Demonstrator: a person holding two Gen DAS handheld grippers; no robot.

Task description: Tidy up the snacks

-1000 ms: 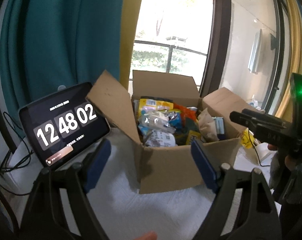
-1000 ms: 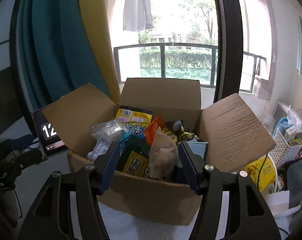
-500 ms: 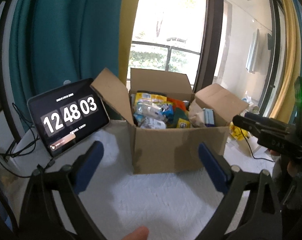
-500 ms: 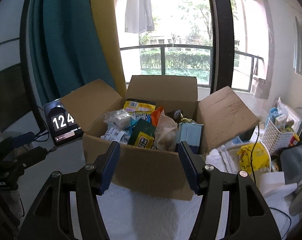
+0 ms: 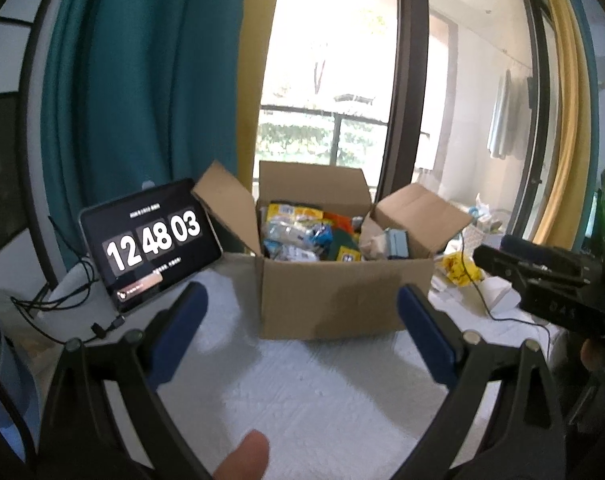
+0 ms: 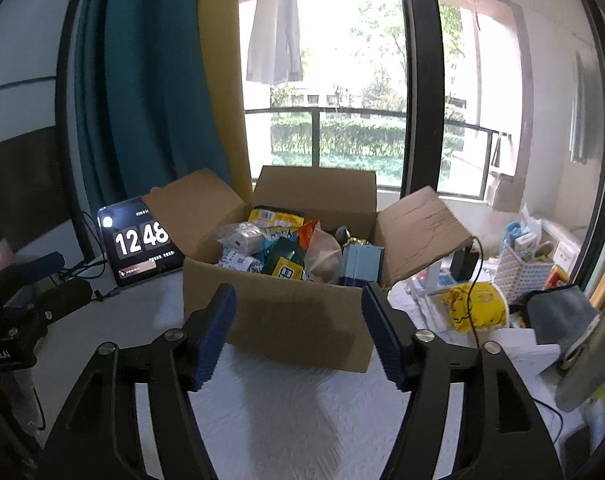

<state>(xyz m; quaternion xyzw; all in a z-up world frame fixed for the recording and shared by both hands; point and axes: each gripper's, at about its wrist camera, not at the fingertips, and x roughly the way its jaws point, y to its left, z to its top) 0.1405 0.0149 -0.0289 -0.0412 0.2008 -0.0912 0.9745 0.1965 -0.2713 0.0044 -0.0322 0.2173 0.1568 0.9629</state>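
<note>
- On the white cloth [image 6: 286,412]: open cardboard box [image 6: 286,316], flaps splayed, packed with snacks [image 6: 280,248].
- Left gripper [image 5: 302,336]: spread wide, empty.
- Right gripper [image 6: 298,332]: jaws opening, nothing between.
- Packets likely light, crinkly, slippery; pinch a top seam. Blue carton [image 6: 360,266] looks stiffer.

Your tablet [image 6: 142,248] clock is half hidden behind the box [image 6: 278,316] flap; lower snacks [image 6: 286,252] buried, labels unreadable.
</note>
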